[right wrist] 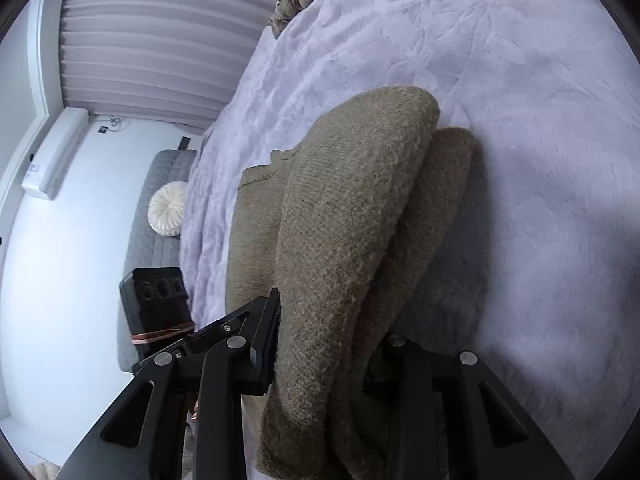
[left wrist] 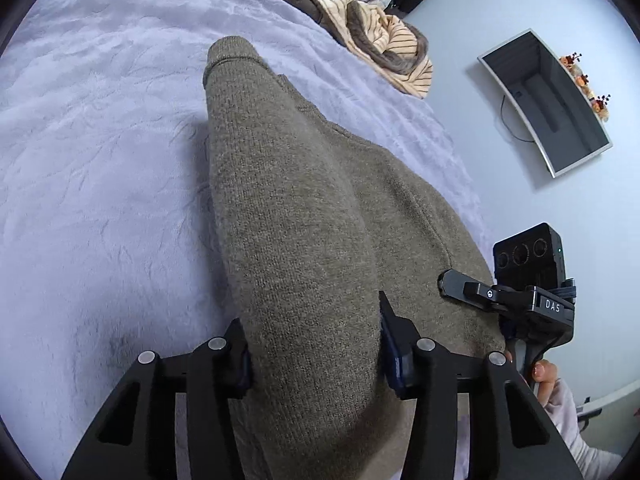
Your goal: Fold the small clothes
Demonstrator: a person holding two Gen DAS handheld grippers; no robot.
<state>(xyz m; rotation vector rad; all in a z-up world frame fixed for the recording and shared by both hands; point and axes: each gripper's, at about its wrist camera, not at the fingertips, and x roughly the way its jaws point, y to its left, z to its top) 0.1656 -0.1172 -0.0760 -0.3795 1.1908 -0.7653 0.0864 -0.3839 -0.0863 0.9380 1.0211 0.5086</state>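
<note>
Olive-brown knitted sweater (left wrist: 304, 216) is lying on the pale lavender plush bed cover (left wrist: 100, 152), gathered into long rolled folds that are running away from both cameras. Left gripper (left wrist: 316, 344) is clamping a thick fold of this knit, both pads pressing into the fabric from either side. Right gripper (right wrist: 324, 344) is likewise clamping a bunched fold at the near end of the garment, its right finger largely buried under the cloth. In the left wrist view the right gripper (left wrist: 460, 284) is resting against the sweater's right-hand edge, with a person's hand (left wrist: 540, 376) in a light sleeve gripping its handle. In the right wrist view the far fold is ending in a rounded edge, with a second, lower fold lying just beside it on its right. Wide bare stretches of bed cover are lying open to the left of the sweater in the left wrist view and to the right of it in the right wrist view. Cream-and-brown striped garment (left wrist: 384, 44) is heaped with dark clothes at the far edge of the bed, well apart from the sweater. Beyond the bed edge, a flat dark screen with a grey frame (left wrist: 548, 100) is hanging on the white wall. Round white pleated cushion (right wrist: 168, 208) is sitting on a grey quilted seat (right wrist: 160, 240) beside the bed.
</note>
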